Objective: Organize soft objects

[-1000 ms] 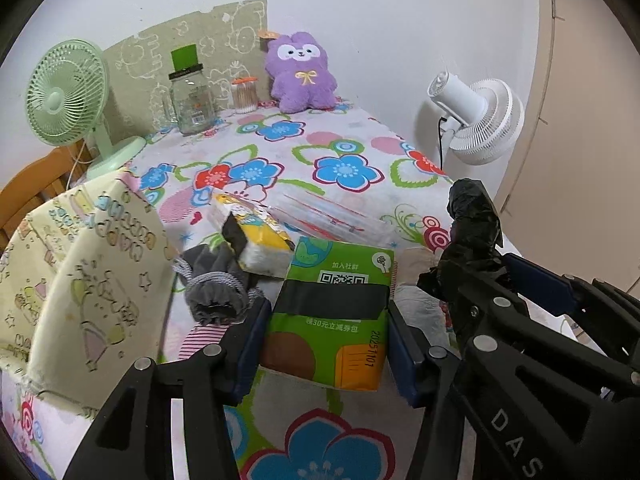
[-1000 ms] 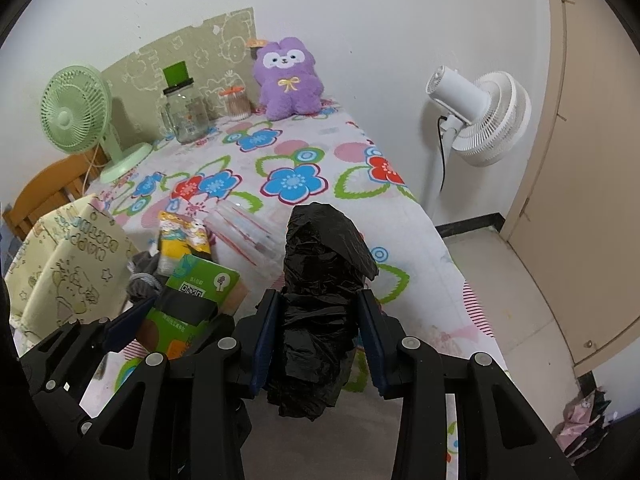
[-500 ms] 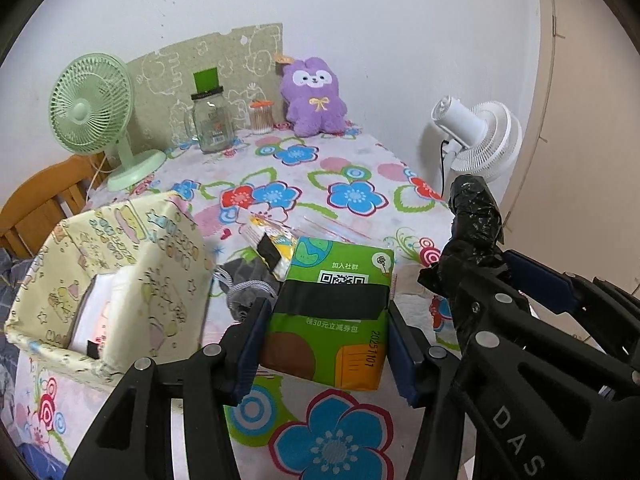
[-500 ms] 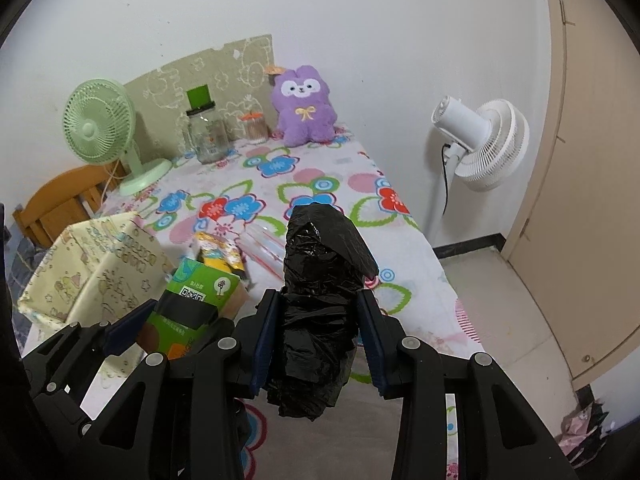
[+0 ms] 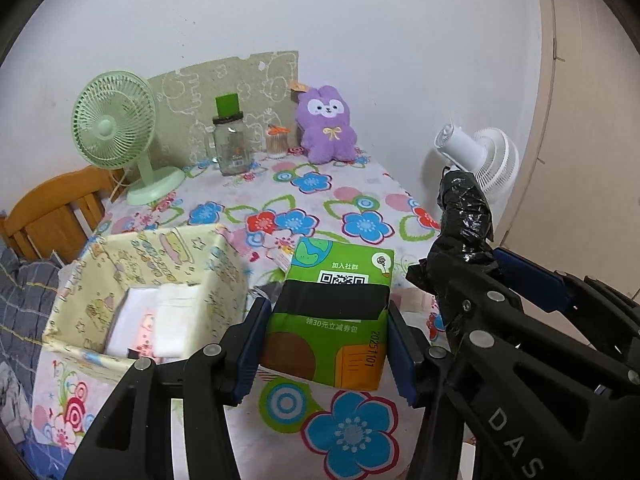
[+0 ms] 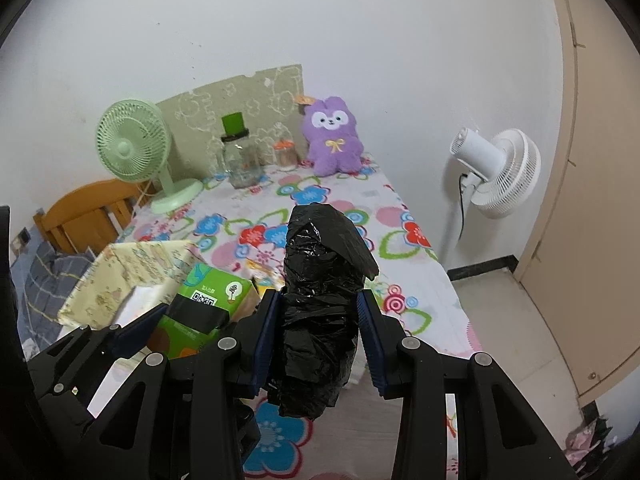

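The left gripper [image 5: 326, 340] clamps a green tissue pack [image 5: 334, 312] between its blue pads, lifted clear above the flowered worktop [image 5: 320, 200]. Just to its left stands the yellow fabric storage box [image 5: 160, 276], with white folded items inside. The right gripper [image 6: 318, 340] squeezes a roll of black plastic bags [image 6: 320, 300], upright between its fingers, beside the tissue pack. A purple plush toy [image 5: 326, 124] sits at the far wall.

Green tissue pack [image 5: 334, 312], black bag roll [image 6: 320, 312]
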{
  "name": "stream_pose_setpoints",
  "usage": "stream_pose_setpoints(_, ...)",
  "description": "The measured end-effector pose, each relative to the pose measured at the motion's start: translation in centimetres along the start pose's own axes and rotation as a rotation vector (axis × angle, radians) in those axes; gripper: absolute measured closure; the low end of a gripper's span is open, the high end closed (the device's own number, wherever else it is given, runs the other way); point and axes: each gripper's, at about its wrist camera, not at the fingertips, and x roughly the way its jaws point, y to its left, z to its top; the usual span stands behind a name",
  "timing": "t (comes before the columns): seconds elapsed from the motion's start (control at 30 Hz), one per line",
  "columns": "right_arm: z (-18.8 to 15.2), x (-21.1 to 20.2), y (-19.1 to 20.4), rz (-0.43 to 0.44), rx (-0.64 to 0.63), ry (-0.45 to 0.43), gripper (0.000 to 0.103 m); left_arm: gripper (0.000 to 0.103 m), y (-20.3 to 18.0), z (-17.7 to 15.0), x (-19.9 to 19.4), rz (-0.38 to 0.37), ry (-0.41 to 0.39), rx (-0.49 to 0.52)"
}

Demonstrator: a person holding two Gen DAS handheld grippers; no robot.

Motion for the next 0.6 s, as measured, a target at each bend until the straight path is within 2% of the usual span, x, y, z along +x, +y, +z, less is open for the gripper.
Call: stream_pose_setpoints(0.6,1.8,-0.9,5.2,0.061,-0.056,-0.021,0.06,0.046,4.6,1.1,-2.5,0.059,-0.062,-0.035)
